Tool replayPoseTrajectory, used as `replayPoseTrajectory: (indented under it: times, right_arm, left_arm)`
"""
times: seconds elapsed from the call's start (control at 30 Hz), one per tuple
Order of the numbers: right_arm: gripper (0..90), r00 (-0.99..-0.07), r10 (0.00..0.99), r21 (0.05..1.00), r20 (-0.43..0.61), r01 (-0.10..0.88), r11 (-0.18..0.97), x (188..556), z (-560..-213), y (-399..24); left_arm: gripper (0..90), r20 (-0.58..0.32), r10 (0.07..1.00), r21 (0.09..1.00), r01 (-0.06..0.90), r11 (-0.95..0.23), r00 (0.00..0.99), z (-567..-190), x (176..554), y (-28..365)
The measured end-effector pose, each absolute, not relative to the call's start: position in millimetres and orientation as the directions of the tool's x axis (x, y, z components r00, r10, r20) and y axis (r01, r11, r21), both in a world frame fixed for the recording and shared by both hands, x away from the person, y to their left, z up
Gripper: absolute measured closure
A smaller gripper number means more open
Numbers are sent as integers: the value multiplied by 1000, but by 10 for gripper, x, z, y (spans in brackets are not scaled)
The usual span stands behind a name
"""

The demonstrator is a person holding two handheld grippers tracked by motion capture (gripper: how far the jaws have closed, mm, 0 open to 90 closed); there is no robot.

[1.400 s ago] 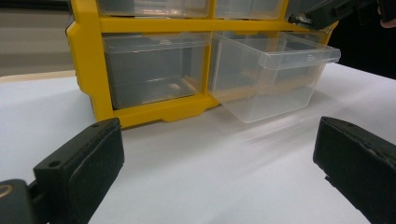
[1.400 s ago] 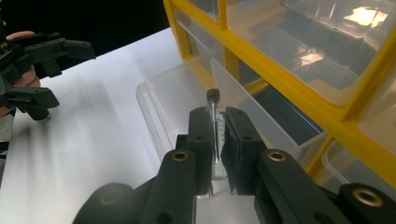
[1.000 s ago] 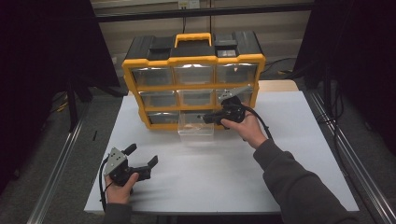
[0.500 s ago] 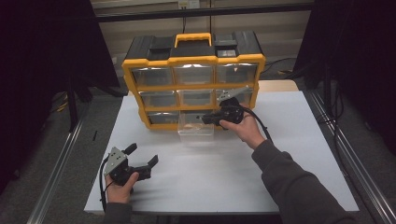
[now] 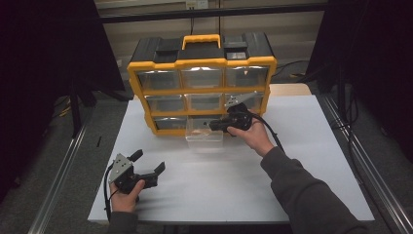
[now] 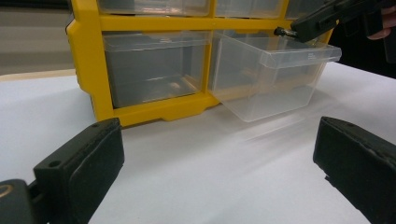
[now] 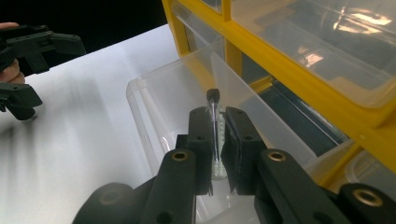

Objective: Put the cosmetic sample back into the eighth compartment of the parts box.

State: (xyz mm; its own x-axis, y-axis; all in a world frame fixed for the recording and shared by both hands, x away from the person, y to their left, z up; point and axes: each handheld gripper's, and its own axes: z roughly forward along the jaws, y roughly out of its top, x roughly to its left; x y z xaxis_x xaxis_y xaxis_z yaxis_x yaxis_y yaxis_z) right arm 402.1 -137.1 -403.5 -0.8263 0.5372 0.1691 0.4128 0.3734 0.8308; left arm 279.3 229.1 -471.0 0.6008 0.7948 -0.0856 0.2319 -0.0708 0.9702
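Clamping a slim clear tube with a dark cap, the right gripper holds its 2 jaws nearly together, the tube upright between the pads and its capped tip poking out beyond them. In the right gripper view the tube hangs over the pulled-out clear drawer, close to the thin clear divider that runs through it; whether the tube's lower end touches the drawer floor is hidden by the jaws. What the tube contains is too small to make out.

From the high view, the right gripper sits at the bottom row of the yellow and black organiser cabinet, above the open drawer, which juts from the middle slot onto the white table. The tube itself cannot be picked out at that distance, and glare on the upper drawer fronts hides their contents.

At the near left corner of the table, the left gripper rests with its jaws spread wide and nothing between them, well apart from the cabinet. Its own view shows the 2 black jaws cut off by the bottom edge, the bare table between them, and the tilted drawer beyond, with the tip of the right gripper above its rim. A small pale object in the neighbouring shut drawer is too blurred to name.
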Motion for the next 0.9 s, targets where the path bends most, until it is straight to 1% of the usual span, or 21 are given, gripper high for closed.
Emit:
replayPoseTrajectory:
  times: [0.1, 0.13, 0.17, 0.2, 0.27, 0.33, 0.43, 0.5, 0.53, 0.57, 0.63, 0.7, 0.77, 0.83, 0.87, 0.9]
  right_arm:
    - [814, -829, 533, 829, 170, 413, 377, 4025, -4046, -1367]
    - [807, -829, 532, 829, 171, 412, 377, 4024, -4048, -1366]
    - [773, -832, 527, 832, 173, 410, 374, 4024, -4053, -1365]
    - [713, -827, 537, 834, 165, 408, 372, 4018, -4050, -1365]
    - [643, -822, 544, 839, 166, 408, 361, 4002, -4037, -1373]
    - [539, -816, 552, 844, 169, 409, 347, 3985, -4023, -1384]
    - [446, -807, 564, 858, 175, 406, 314, 3946, -3985, -1424]
    - [416, -802, 569, 871, 181, 399, 286, 3913, -3967, -1472]
    - [378, -798, 573, 873, 187, 403, 276, 3898, -3963, -1498]
    - [354, -794, 579, 875, 187, 403, 269, 3881, -3961, -1521]
    - [339, -796, 578, 880, 180, 393, 266, 3839, -3961, -1572]
    - [292, -788, 588, 883, 181, 393, 256, 3790, -3963, -1629]
    - [271, -787, 589, 887, 184, 391, 245, 3740, -3967, -1686]
    - [229, -782, 595, 891, 184, 389, 236, 3685, -3968, -1744]
    - [208, -779, 601, 895, 178, 383, 231, 3655, -3970, -1780]
    - [194, -776, 605, 896, 180, 383, 225, 3637, -3971, -1800]
  left_arm:
    - [19, -76, 800, 969, 232, -81, 595, -4711, 2798, 2289]
    - [20, -85, 796, 969, 234, -73, 599, -4715, 2802, 2280]
    - [20, -85, 796, 969, 235, -73, 600, -4716, 2805, 2278]
    - [19, -84, 794, 969, 235, -75, 602, -4716, 2808, 2278]
    - [19, -81, 791, 969, 232, -79, 607, -4719, 2815, 2283]
    - [19, -86, 793, 969, 234, -74, 603, -4720, 2817, 2282]
    - [19, -85, 795, 969, 237, -75, 601, -4718, 2806, 2277]
    - [19, -81, 796, 969, 236, -79, 600, -4716, 2801, 2285]
    - [19, -92, 799, 969, 240, -66, 594, -4716, 2795, 2279]
    - [19, -83, 798, 969, 235, -74, 596, -4713, 2797, 2287]
    - [18, -90, 797, 969, 237, -68, 597, -4714, 2794, 2284]
    - [18, -86, 794, 969, 235, -73, 602, -4716, 2795, 2285]
    - [18, -88, 786, 969, 235, -75, 612, -4714, 2788, 2282]
    - [18, -97, 790, 969, 239, -65, 606, -4716, 2787, 2277]
    - [18, -78, 795, 969, 232, -81, 602, -4714, 2791, 2288]
    - [18, -78, 795, 970, 232, -80, 602, -4715, 2793, 2285]
